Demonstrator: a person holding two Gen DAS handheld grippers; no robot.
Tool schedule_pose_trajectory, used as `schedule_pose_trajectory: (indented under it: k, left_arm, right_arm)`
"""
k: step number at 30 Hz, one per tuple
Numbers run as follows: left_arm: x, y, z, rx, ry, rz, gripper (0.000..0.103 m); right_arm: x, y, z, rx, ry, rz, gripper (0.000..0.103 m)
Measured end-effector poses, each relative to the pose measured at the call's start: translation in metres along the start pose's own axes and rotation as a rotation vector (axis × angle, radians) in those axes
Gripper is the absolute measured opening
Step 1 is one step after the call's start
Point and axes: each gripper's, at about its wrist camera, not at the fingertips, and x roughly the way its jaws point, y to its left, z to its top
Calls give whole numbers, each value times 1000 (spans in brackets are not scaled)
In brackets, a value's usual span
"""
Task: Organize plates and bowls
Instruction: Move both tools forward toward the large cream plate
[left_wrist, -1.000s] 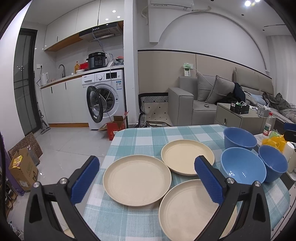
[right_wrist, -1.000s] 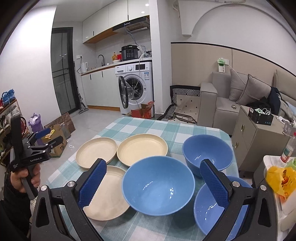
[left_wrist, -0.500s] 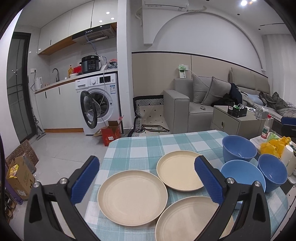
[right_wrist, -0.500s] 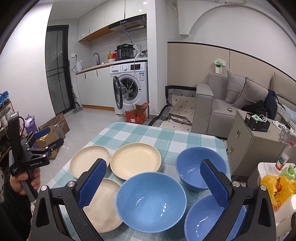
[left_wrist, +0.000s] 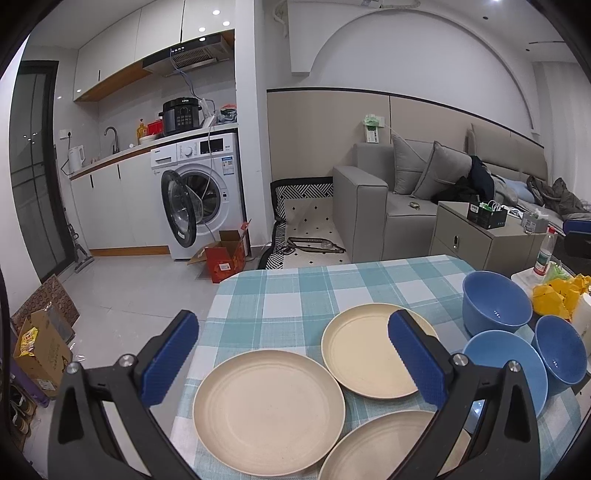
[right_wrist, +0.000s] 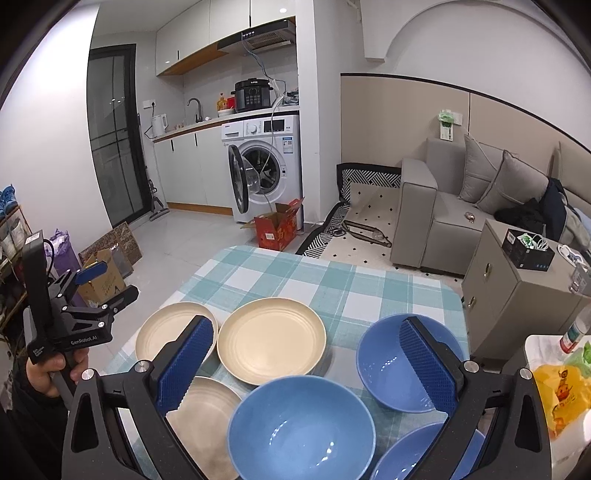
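**Plates and bowls: six pieces, unsorted, none yet lifted**

Plates, three, cream: laid flat and singly on the checked tablecloth (left_wrist: 295, 284). A near-left plate (left_wrist: 269, 410), a far plate (left_wrist: 369, 350) and a near plate (left_wrist: 388, 446) are seen from the left wrist; their rims lie close together, and it cannot be told whether they touch.

Bowls, three, blue: grouped at the right side of the table, upright, unstacked. A front bowl (right_wrist: 301, 428), a far bowl (right_wrist: 399, 363) and a corner bowl (right_wrist: 413, 458), partly hidden by a finger, are recorded.

Left gripper (left_wrist: 291, 363): held above the plates, tongs spread wide, nothing between them. Right gripper (right_wrist: 308, 365): held above the bowls, likewise wide and empty.

Step in hand, as judged: approach only; no stacking is begun. The next move is thought to call for one rim to be taken edge-on and the piece set onto its like.

Surroundings: an orange bag (right_wrist: 557, 391) and a bottle (left_wrist: 545, 253) are noted just beside the bowls on the right. A washing machine (left_wrist: 201, 192) and a sofa (left_wrist: 399, 206) stand well apart. Crowding among the rims is judged the chief hindrance.
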Motion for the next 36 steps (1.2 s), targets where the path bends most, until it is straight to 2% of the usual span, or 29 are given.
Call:
schedule_pose_trajectory:
  k: [7,18,23,32,36]
  left_arm:
    - [27,-4,2,24,46,-3,103]
    - [70,-14,5,56,125,-90,103]
    - [85,-17,3,68,144,-105,103]
    - [109,-17,-5,88,184,-117,103]
    - [117,-20,-7,94,201,-135,102]
  right_arm:
    - [28,-7,14,20,40,4,103]
    - [75,-18,22,64,117,30,103]
    - [99,-21,19,85,159,49,102]
    - [140,-19,10,78,222,60,97]
    - [158,-20,6,77,261,64,88]
